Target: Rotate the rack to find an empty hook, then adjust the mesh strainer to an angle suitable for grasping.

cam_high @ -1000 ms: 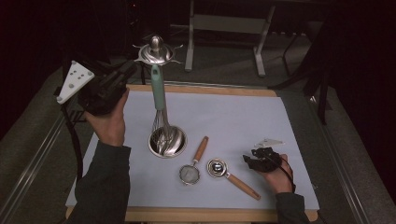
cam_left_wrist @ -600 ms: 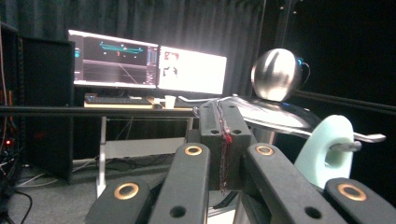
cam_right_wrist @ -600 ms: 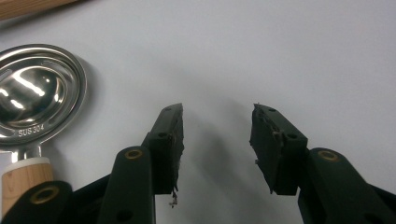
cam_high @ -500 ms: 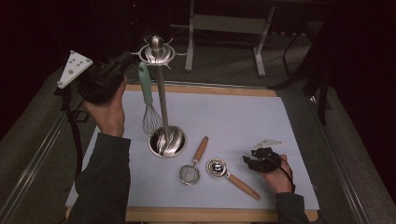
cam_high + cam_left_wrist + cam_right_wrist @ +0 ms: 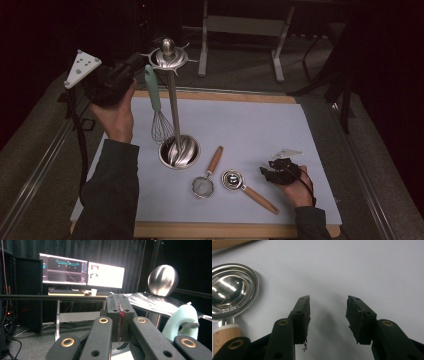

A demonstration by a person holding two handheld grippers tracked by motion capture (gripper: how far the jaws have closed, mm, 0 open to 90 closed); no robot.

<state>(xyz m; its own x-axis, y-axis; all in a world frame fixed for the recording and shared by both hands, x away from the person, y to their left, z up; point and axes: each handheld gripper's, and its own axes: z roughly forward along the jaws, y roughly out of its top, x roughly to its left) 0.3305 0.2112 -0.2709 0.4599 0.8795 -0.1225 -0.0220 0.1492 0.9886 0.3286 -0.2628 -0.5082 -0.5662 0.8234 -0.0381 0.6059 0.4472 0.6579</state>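
Observation:
A steel utensil stand [image 5: 172,100] rises from its bowl-shaped base [image 5: 179,151] on the pale mat [image 5: 260,125]. A whisk with a mint-green handle [image 5: 151,87] hangs from a hook at the stand's top, left of the pole; its looped end [image 5: 183,320] sits just right of my left gripper [image 5: 119,302]. That gripper [image 5: 132,67] is held high beside the stand's top, jaws shut with nothing between them. My right gripper [image 5: 328,305] rests open on the mat at the right [image 5: 267,172], nothing between its jaws.
A small strainer [image 5: 203,186] and a steel spoon [image 5: 232,179], both with wooden handles, lie on the mat between the stand and my right gripper; the spoon bowl [image 5: 232,290] lies just left of its jaws. Lit monitors [image 5: 82,272] stand beyond the table.
The whisk swung from in front of the pole to its left side and now hangs there. My left gripper shifted slightly left. The right gripper stayed put.

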